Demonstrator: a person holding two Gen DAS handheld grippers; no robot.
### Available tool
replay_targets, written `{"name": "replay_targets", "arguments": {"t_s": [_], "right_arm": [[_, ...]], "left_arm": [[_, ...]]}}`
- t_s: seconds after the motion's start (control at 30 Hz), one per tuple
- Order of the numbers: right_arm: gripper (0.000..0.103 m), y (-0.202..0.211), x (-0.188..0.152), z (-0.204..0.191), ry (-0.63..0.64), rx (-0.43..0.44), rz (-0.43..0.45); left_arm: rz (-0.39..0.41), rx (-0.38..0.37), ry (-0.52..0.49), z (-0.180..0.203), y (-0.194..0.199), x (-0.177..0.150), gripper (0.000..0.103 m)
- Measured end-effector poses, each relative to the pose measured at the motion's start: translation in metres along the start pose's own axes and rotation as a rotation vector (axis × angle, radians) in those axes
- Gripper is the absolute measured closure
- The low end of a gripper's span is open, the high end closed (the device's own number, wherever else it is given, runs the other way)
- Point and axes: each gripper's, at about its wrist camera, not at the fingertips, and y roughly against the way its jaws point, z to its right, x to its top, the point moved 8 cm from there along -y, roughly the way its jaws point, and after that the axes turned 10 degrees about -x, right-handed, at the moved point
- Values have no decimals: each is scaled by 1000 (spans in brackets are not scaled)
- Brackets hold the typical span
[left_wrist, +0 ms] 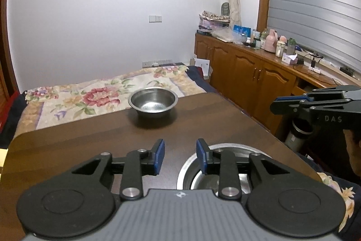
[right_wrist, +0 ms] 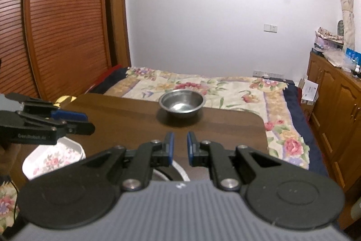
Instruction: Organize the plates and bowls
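Two steel bowls show on the tabletop (left_wrist: 67, 139): a far bowl (left_wrist: 153, 101) alone by the far edge, and a near bowl (left_wrist: 225, 164) under the left hand-held gripper (left_wrist: 180, 156), whose pads stand apart, holding nothing. Stacking looks undone. The right hand-held gripper (right_wrist: 180, 146) is nearly shut and empty. A floral plate (right_wrist: 54, 157) sits near-left.

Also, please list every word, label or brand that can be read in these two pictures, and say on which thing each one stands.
"DAS": on the black body of the right gripper, seen from the left wrist.
"GenRobot.AI", roughly, small and blurred: on the body of the left gripper, seen from the right wrist.
Print on the boxes and papers on the cabinet: too small to read.
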Motion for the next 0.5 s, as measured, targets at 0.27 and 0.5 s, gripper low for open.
{"name": "replay_targets", "arguments": {"t_s": [0.27,0.5], "right_arm": [[77,-9,26,15,-37,-9,31],[60,-21,46,23,-55,-15,47]], "left_arm": [[24,25,-13,-9,-5,24,50],[45,47,13,-26,-12,49,37]]}}
